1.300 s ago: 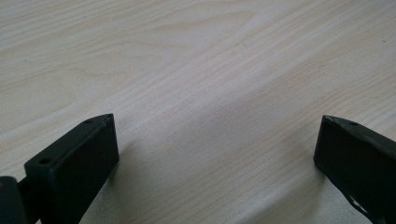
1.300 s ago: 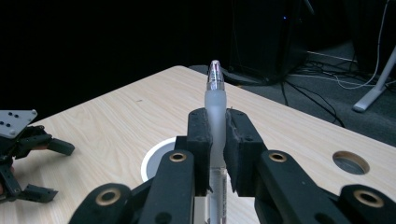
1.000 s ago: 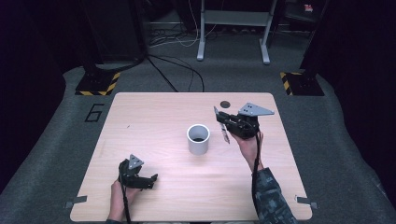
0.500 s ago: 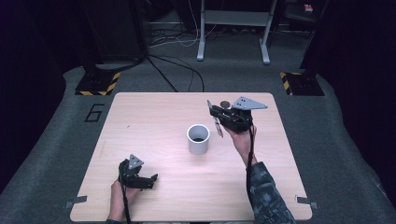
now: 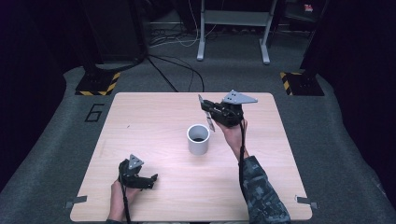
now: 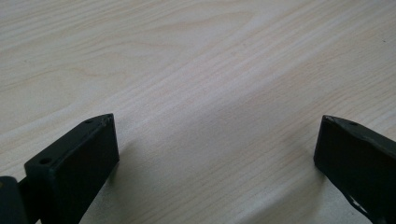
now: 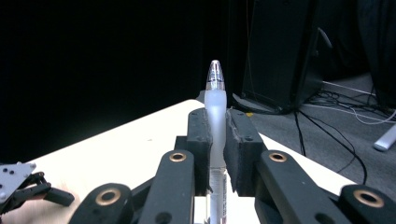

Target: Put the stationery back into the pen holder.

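Note:
A white cup stands upright near the middle of the wooden table. Just behind and to the right of it, my right gripper hangs above the table, shut on a clear pen. In the right gripper view the pen stands upright between the pads of the right gripper, with its pointed tip above them. My left gripper rests on the table at the front left, its jaws wide apart. In the left gripper view, the left gripper has only bare wood between its jaws.
Beyond the far table edge the grey floor carries black cables, a metal stand's legs and two yellow-and-black striped bases. A "6" is marked on the floor at the left. The left gripper shows far off in the right gripper view.
The right gripper has carried the pen leftward and a little up, closer to the cup. The left gripper has stayed put.

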